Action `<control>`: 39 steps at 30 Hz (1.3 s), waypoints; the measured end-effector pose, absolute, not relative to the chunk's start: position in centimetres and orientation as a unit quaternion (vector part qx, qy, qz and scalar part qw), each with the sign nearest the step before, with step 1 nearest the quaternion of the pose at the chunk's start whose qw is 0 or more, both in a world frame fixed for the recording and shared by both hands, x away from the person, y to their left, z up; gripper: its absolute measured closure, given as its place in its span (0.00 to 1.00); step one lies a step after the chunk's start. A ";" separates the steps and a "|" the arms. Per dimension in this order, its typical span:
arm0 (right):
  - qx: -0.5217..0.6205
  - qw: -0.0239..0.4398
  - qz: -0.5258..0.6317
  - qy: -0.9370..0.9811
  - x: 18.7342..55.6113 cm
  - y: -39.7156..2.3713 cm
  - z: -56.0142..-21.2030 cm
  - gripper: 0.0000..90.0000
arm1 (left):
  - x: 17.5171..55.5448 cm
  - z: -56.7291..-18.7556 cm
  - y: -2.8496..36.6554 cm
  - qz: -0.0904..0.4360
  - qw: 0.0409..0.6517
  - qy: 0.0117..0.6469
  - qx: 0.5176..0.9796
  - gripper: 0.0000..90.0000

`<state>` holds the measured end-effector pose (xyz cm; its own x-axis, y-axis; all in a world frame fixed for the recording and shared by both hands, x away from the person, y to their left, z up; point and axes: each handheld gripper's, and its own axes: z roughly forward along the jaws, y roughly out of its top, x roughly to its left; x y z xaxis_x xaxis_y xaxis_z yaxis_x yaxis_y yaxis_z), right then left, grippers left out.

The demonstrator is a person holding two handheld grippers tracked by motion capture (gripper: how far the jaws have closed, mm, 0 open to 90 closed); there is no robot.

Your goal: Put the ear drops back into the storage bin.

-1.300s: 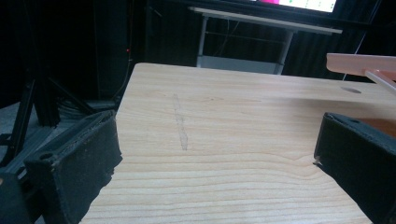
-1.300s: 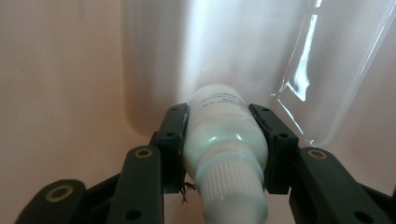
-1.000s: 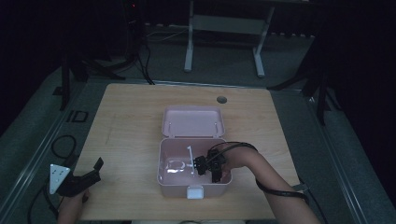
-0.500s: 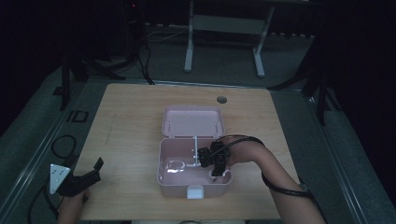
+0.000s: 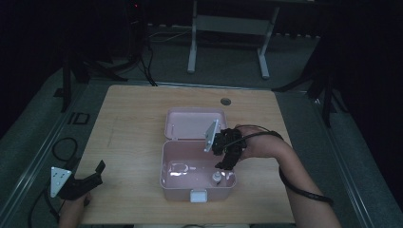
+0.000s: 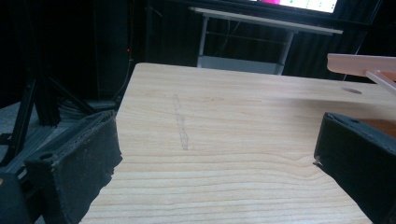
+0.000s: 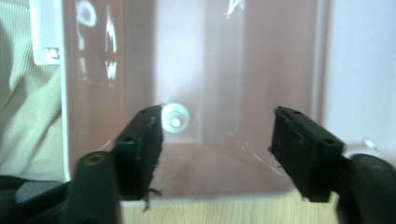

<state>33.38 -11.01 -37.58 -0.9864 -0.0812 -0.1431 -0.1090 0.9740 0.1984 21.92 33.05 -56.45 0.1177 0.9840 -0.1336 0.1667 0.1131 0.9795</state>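
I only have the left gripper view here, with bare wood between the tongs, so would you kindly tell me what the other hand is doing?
Observer: The right tongs hang above an open pink box at the table's middle; their jaws have just been opening, with nothing between them.
Operator: Thank you. Is there anything inside that box?
Observer: Yes, a small white bottle stands upright near its front right corner, below the tongs.
Operator: And where is the box's lid?
Observer: The lid is folded back flat on the table behind the box.
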 end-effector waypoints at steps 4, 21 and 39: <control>-0.015 0.077 0.125 0.989 34.1 -12.5 -36.5 0.14 | 21.9 -56.5 33.0 0.393 0.519 0.536 0.537 0.00; 0.090 0.109 0.145 0.979 36.6 -19.1 -39.3 0.16 | 21.9 -56.5 33.0 0.394 0.518 0.535 0.538 0.00; 0.195 0.170 0.171 0.951 37.3 -23.2 -47.9 0.16 | 21.9 -56.5 33.0 0.395 0.519 0.535 0.538 0.00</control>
<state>37.26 -23.25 -47.94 -0.8665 0.4288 -0.2557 0.3129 0.8655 0.3911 21.90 33.02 -56.46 0.1163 0.9846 -0.1304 0.1661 0.1101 0.9799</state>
